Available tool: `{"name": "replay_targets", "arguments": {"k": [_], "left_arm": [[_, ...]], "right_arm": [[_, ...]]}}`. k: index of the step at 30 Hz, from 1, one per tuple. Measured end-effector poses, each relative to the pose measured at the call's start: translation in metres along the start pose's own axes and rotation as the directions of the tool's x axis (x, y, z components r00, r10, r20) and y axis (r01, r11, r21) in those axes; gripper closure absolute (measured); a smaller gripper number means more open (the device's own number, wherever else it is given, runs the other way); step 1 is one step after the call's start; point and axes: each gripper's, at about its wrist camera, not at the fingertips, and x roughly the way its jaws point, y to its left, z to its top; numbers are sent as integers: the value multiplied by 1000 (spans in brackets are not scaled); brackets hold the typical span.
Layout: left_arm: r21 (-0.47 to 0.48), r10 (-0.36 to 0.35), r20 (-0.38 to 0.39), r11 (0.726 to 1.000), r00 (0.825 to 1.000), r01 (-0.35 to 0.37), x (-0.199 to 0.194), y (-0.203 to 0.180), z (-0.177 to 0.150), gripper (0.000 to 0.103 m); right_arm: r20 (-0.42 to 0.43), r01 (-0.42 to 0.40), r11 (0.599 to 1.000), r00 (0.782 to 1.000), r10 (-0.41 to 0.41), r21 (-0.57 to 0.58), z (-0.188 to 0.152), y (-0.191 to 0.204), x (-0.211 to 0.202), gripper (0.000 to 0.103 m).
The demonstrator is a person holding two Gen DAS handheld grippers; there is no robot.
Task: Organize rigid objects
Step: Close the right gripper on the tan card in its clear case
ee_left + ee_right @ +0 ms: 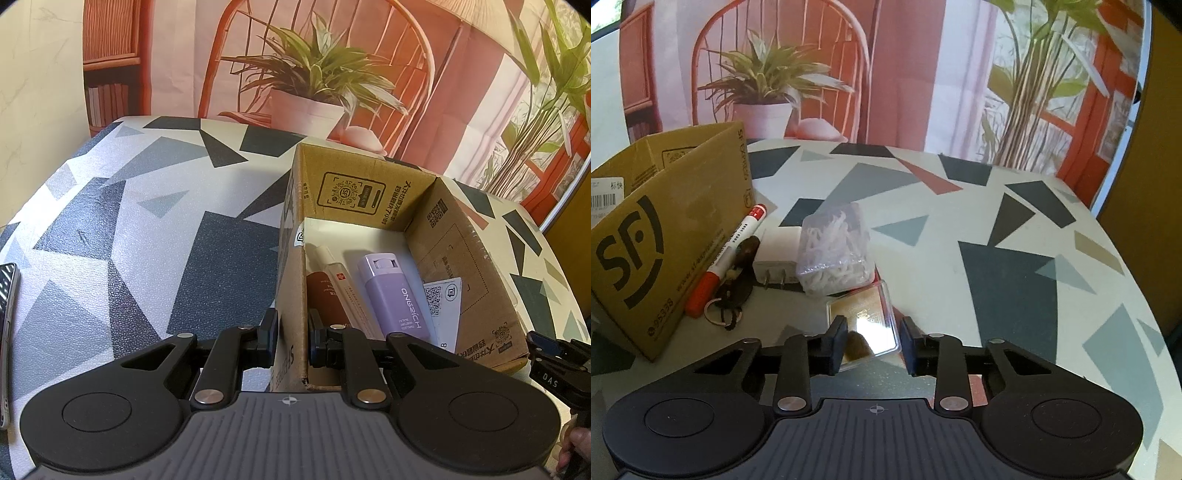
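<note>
1. The left tool (291, 341) is clenched on the near wall of the cardboard box (476, 273) and steadies it; inside the box lie a purple case (395, 295), a slim white tube (341, 284), a brown bottle (327, 299) and a white card (445, 299).
2. The right tool (873, 341) has its fingers on both sides of a clear flat case with a gold insert (866, 317); I judge the pads do not press it yet, so it is not grasped.
3. Just behind this case stands a clear tub of white picks (834, 251); a white charger (777, 262), a red marker (727, 254) and a dark key ring (737, 291) lie on the counter (1015, 266) near the box.
4. Risk: the case is thin, flat and smooth; a grasp too high may slip off its edges, or push it into the tub.
5. Risk: if the left tool lets go, the box may shift when things drop in.
</note>
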Motion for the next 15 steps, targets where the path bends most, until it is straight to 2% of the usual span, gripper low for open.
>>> {"name": "replay_targets", "arguments": {"k": [4, 6, 10, 15], "left_arm": [[0, 0, 0, 1000, 1000, 0, 0, 0, 0, 86], [1, 0, 0, 1000, 1000, 0, 0, 0, 0, 86], [-1, -1, 0, 1000, 1000, 1, 0, -1, 0, 86], [-2, -1, -1, 1000, 1000, 1, 0, -1, 0, 86]], "right_arm": [[-2, 5, 1000, 1000, -5, -12, 0, 1, 0, 75], [-1, 35, 998, 999, -35, -43, 0, 6, 0, 69], [21, 81, 993, 997, -79, -90, 1, 13, -1, 69], [43, 31, 989, 999, -25, -143, 4, 24, -3, 69]]}}
